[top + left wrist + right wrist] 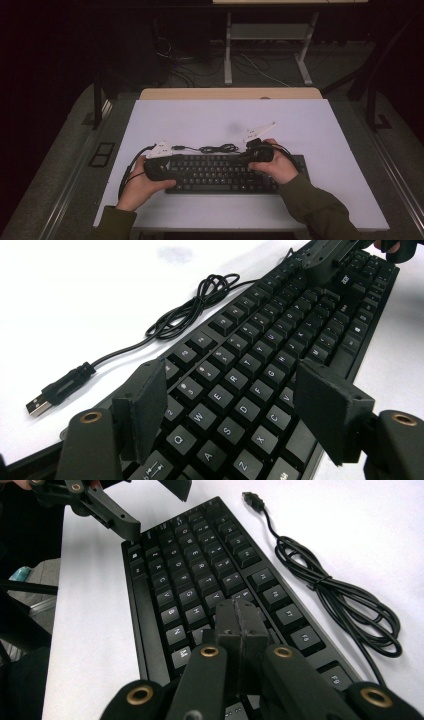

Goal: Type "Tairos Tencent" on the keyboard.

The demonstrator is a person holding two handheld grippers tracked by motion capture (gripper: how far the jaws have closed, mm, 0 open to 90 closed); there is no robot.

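Keyboard point(227, 173) lies flat on the white counter point(215, 120), its long axis running side to side in front of me, and both my tools sit over it, one toward each end. My left hand-held gripper point(235, 410) hovers over the letter end with its jaws standing wide and nothing between the pads; the Q, W, E rows lie straight below and ahead of it. My right hand-held gripper point(240, 622) is over the function-key end, jaws pressed together with nothing in them, tips low over the keys, though I cannot tell if they touch one. So the keys lie directly under each tool, and I judge a short push down is what any coming press calls for.

Beyond the keyboard's far edge, its cable point(215, 148) lies coiled on the counter, with the USB plug point(57, 392) loose just off the left end.

From the high view I get the whole layout and my hands; my left gripper view makes the key legends readable, while my right gripper view shows the closed tips over the keys.
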